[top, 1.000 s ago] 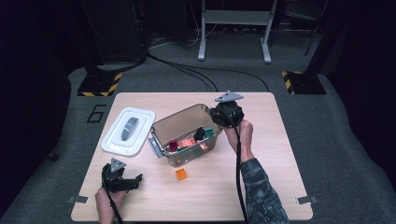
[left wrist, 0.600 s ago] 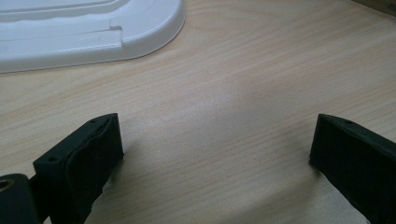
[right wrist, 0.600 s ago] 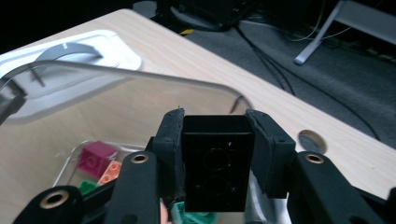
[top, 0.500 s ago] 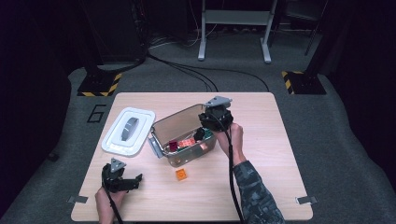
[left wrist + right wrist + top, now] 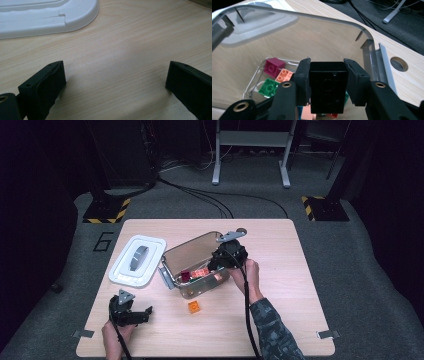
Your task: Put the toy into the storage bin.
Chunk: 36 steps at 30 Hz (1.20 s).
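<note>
The work in hand is loading toy bricks into the clear bin (image 5: 192, 265) that stands in the middle of the counter (image 5: 280, 310). Taking that bin as the landmark: the right gripper (image 5: 327, 82) is poised over its open mouth at the far right corner, jaws pinching a black brick (image 5: 327, 87) by its two sides, the brick hanging above the pile inside. On the bin's floor lie a magenta brick (image 5: 272, 67), a peach brick (image 5: 284, 75) and a green brick (image 5: 268, 87), with a few more coloured pieces hidden under the jaws.

One orange brick (image 5: 194, 306) sits on the counter just in front of the bin, apart from it. The white lid (image 5: 137, 260) lies flat to the bin's left, just beside it. The left gripper (image 5: 131, 312) rests low on the counter in front of the lid and well to the left of the bin, its jaws spread wide with nothing but bare wood between them.

By my reading the job is well along: several bricks are in, the black one is about to be let go, and what remains is the orange brick and then probably the lid.
</note>
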Tool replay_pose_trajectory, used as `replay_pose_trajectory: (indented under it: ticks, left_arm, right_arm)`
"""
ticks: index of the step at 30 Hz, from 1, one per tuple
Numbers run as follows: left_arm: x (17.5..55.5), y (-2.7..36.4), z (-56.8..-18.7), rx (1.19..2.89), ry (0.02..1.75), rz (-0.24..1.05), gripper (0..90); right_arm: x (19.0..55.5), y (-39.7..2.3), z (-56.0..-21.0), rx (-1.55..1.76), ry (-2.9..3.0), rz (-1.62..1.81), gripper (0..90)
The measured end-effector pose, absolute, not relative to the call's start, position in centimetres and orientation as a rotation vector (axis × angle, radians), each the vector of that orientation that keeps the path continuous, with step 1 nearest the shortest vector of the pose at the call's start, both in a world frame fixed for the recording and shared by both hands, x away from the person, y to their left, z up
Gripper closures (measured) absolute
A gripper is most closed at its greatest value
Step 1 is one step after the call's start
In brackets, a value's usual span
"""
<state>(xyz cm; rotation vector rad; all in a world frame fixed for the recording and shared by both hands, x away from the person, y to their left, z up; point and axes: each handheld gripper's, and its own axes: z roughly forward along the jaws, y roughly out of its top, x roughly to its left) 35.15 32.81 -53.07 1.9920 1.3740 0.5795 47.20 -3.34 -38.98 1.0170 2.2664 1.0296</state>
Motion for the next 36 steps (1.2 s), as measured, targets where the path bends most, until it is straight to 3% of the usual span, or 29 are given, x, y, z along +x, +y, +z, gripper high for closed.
replay_pose_trajectory:
  ticks: [20,28,32,36]
  left_arm:
    - [35.2,32.8,-53.1,1.992,1.374,0.580,2.4]
    - [35.2,32.8,-53.1,1.991,1.374,0.580,2.4]
    - [35.2,32.8,-53.1,1.992,1.374,0.580,2.4]
    - [35.2,32.8,-53.1,1.992,1.374,0.580,2.4]
  right_arm:
    - [46.1,-4.0,-39.3,1.049,2.281,0.931,57.3]
    - [45.1,-4.6,-39.1,1.022,2.259,0.928,38.9]
    - [43.6,-5.3,-38.8,1.024,2.224,1.000,21.2]
    - [42.8,-5.6,-38.9,1.010,2.224,1.016,17.4]
